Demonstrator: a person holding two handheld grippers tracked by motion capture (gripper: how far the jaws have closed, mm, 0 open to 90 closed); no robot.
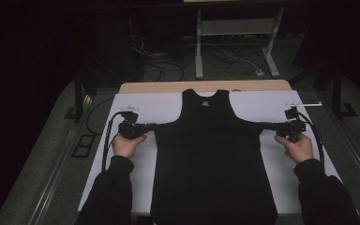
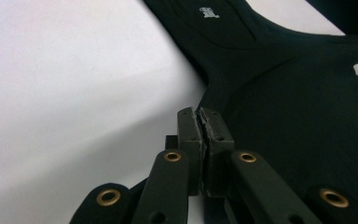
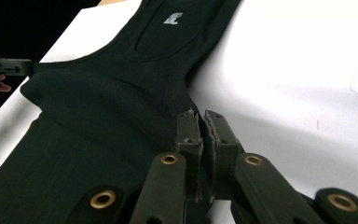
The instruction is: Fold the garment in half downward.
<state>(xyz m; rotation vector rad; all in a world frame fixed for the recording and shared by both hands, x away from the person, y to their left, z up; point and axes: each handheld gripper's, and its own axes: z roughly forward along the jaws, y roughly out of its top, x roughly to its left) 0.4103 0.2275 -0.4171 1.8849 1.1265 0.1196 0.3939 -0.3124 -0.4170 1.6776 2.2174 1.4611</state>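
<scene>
1. While the black tank top point(image 1: 213, 159) lies flat down the middle of the white surface point(image 1: 166, 105), neck toward the far edge and hem at the near edge, it sits right between both hands.
2. Left tongs point(image 1: 151, 125) are clamped on its left armhole edge.
3. Right tongs point(image 1: 264, 125) are pinched on the right armhole edge, so each hand has its own side.

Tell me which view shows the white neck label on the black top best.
The right gripper view: the white label is largest and unclipped there. The left gripper view has it smaller, near the top edge; the high view shows a faint speck.
</scene>
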